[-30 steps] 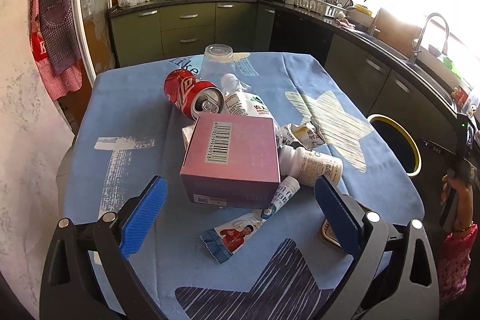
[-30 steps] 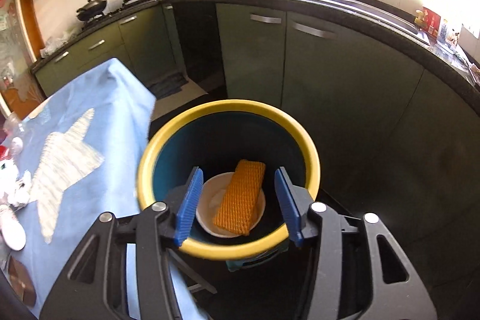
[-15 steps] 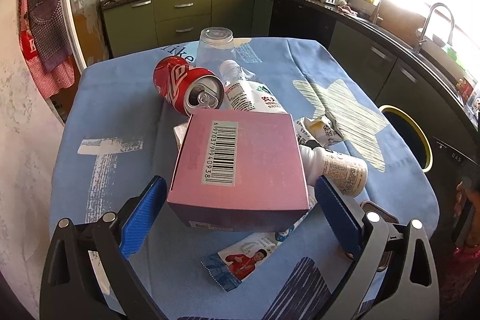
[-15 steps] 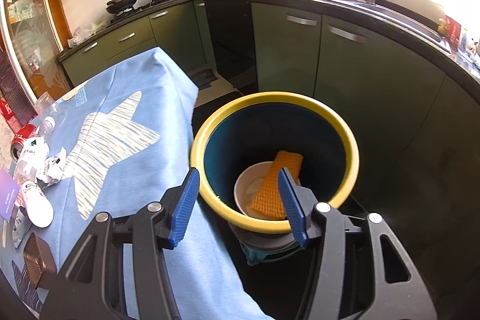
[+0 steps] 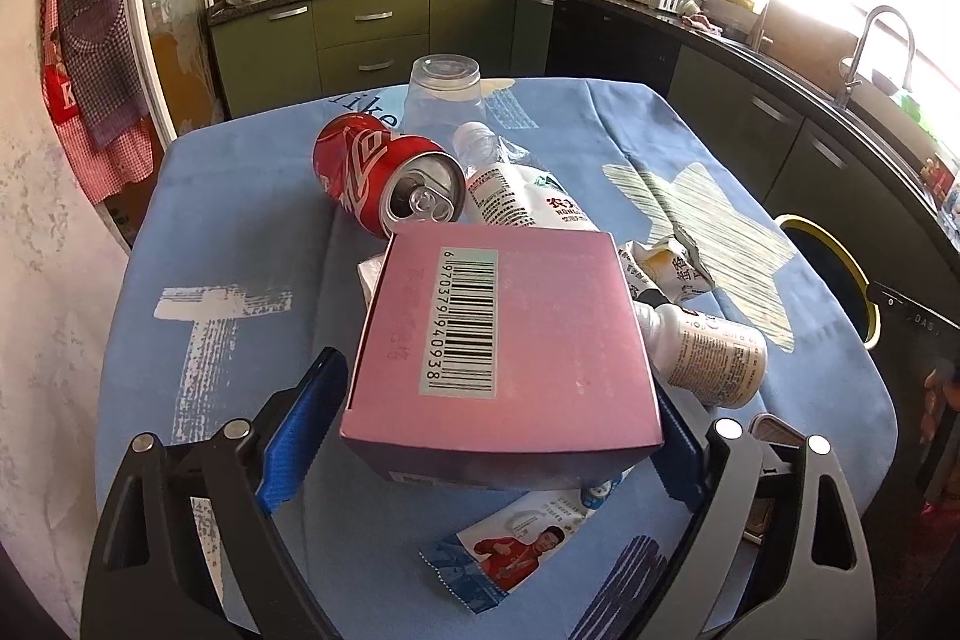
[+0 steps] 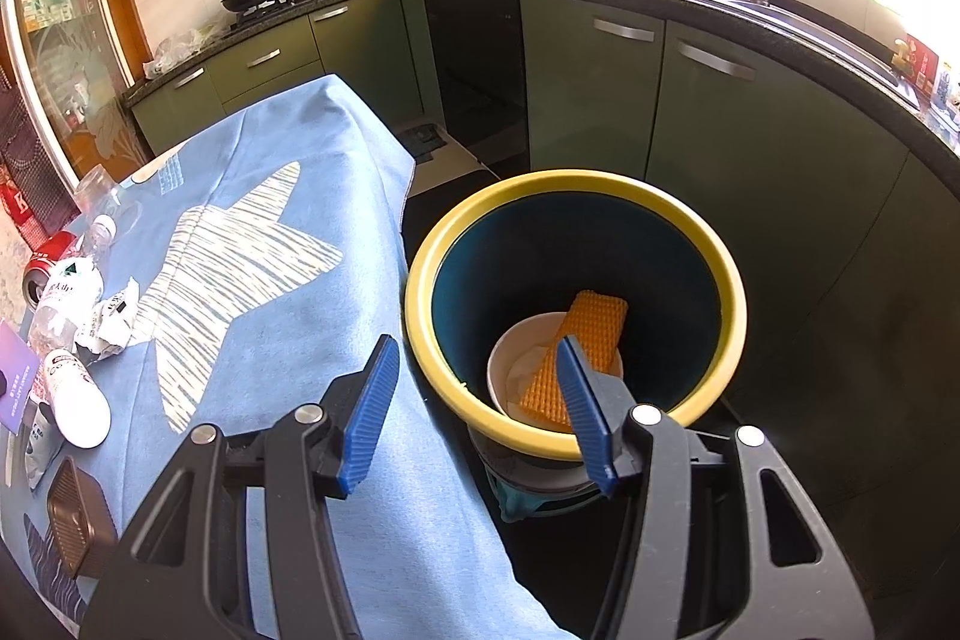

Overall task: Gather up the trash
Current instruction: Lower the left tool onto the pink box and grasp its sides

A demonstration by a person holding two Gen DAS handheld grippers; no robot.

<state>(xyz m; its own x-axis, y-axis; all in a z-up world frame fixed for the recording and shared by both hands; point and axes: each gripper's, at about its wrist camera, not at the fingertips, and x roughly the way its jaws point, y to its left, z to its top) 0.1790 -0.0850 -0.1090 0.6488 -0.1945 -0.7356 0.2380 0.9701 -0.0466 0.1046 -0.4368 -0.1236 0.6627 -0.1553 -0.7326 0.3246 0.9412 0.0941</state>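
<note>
A pink box with a barcode sits between the blue pads of my left gripper, which is closed against its two sides and holds it above the blue tablecloth. Around it lie a red can, a crushed clear bottle, a small white bottle, a crumpled wrapper and a flat sachet. My right gripper is open and empty at the table's edge beside the yellow-rimmed bin, which holds a white bowl and an orange sponge.
An upturned clear cup stands at the table's far side. A brown tray lies near the table's front corner. Green cabinets and a dark counter run behind the bin. The bin's rim also shows in the left wrist view.
My left gripper has moved forward around the pink box, closed on its sides and raised it. My right gripper has pulled back and left from over the bin, staying open.
</note>
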